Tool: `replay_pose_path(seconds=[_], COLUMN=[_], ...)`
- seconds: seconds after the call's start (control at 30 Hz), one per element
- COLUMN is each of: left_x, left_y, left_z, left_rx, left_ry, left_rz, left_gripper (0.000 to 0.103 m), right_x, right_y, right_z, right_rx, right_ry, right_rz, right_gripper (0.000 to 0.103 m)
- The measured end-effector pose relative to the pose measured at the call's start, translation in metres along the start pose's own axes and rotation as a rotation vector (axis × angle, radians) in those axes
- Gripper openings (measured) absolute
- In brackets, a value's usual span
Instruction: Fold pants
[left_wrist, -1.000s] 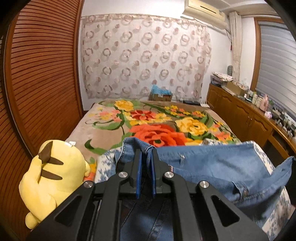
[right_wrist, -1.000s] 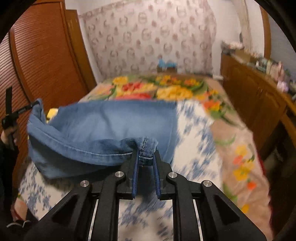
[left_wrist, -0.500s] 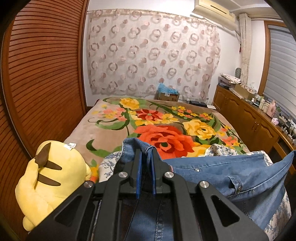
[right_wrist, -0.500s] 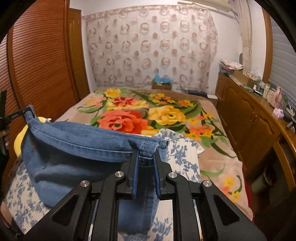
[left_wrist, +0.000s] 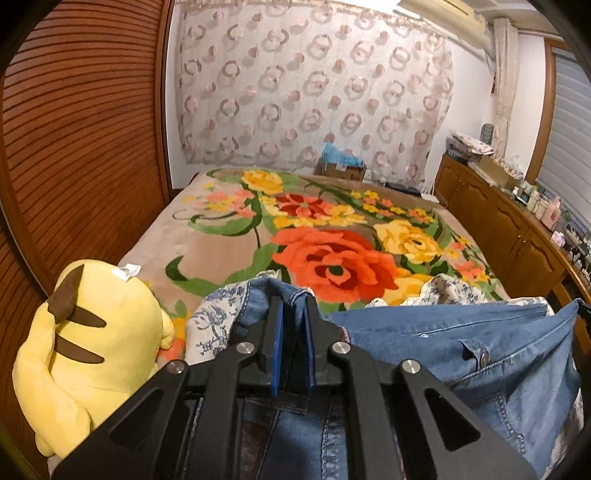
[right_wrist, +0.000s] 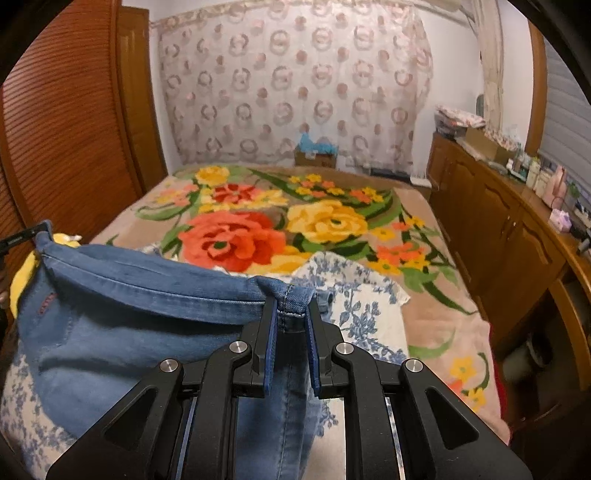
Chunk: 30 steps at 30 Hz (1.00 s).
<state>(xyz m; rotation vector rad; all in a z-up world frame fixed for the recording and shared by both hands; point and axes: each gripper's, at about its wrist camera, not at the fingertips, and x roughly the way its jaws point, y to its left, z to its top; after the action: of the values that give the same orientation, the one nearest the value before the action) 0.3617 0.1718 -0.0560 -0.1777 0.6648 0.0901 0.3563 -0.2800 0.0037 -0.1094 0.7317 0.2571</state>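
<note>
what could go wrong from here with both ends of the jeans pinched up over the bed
1. Each hand-held gripper, left and right, bites only a narrow bunch of the jeans at the edge; the hanging denim might pull free.
2. The span between them sags, so the fold may land creased or uneven.
3. The yellow plush toy sits close to the left corner, and the blue floral cloth lies rumpled underneath; either could snag or bunch when the jeans go down.

Floral bed (left_wrist: 229, 236), slatted wooden wall (left_wrist: 85, 147), patterned curtain (left_wrist: 314, 85)
</note>
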Motion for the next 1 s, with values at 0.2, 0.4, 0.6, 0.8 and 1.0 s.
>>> replay_pose_path(seconds=[0.2,0.4,0.6,0.8,1.0], left_x=[0.005,0.001,-0.013,-0.033,-0.048], left_y=[0.005,0.007,0.009,0.012,0.006], left_z=[-0.001,0.002,0.001,-0.004,0.001], left_rx=[0.000,0.002,0.009,0.014,-0.013], left_ry=[0.019,0.034,0.038,0.044,0.015], left_rz=[0.007,-0.007,-0.005,-0.022,-0.116], left_gripper=[0.015,0.036,0.052,0.058,0.058], right_x=[0.028,0.050,0.062,0.063,0.069], right_y=[-0.005,-0.009,-0.011,-0.009,-0.008], right_z=[0.001,0.001,-0.003,-0.002,-0.004], right_rx=[0.013,0.035,0.032,0.019,0.002], right_ry=[0.019,0.026,0.055,0.047,0.083], right_rz=[-0.003,-0.056,-0.076,-0.088,-0.079], right_gripper=[0.012,0.012,0.012,0.012,0.012])
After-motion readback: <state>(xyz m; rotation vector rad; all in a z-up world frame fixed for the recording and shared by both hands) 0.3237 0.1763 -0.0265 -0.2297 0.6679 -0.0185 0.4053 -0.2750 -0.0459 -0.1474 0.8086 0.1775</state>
